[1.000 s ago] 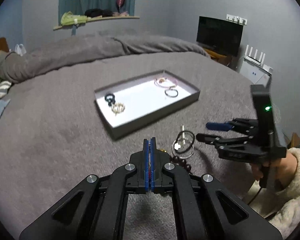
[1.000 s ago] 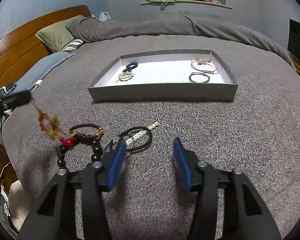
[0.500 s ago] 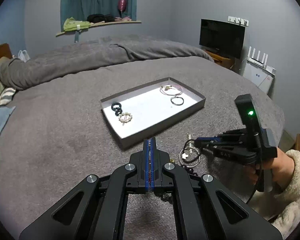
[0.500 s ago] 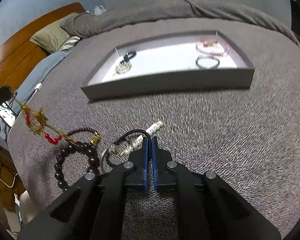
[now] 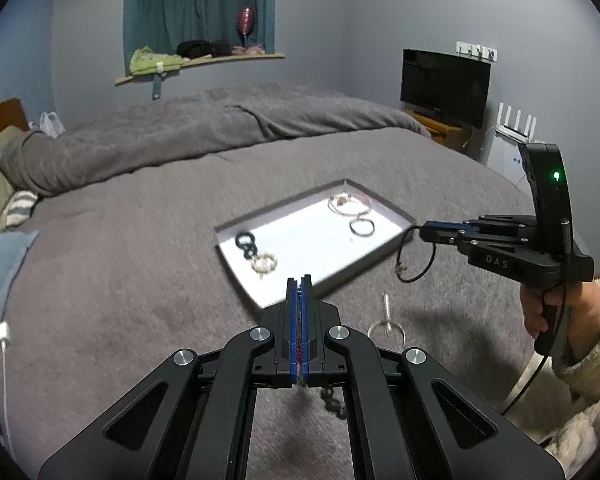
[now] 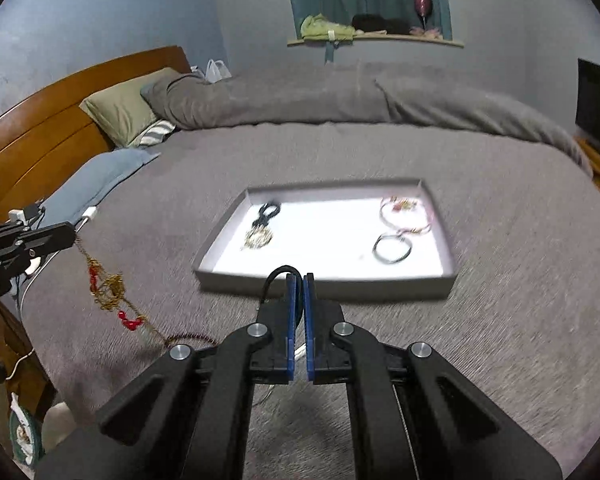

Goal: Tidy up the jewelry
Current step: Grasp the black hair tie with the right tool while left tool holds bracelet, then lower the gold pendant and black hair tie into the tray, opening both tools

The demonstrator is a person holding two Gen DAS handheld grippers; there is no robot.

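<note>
A grey tray (image 5: pixel 328 280) with a white floor lies on the bed and holds several bracelets; it also shows in the right wrist view (image 6: pixel 324 286). My left gripper (image 5: pixel 299 280) is shut on a gold chain with red beads (image 6: pixel 108 288), which hangs from it in the right wrist view, its lower end trailing on the bed. My right gripper (image 6: pixel 300 278) is shut on a black cord bracelet (image 5: pixel 414 260) and holds it in the air just in front of the tray's near right corner. A silver ring bracelet (image 5: pixel 386 326) lies on the bed below.
The grey blanket (image 5: pixel 140 280) covers the bed. Pillows (image 6: pixel 124 112) and a wooden headboard (image 6: pixel 40 140) are at the left. A TV (image 5: pixel 446 86) stands at the right. A dark bead bracelet (image 6: pixel 188 337) lies on the bed near the chain's lower end.
My right gripper closed on the black cord bracelet and lifted it off the bed toward the tray. My left gripper rose with the gold chain.
</note>
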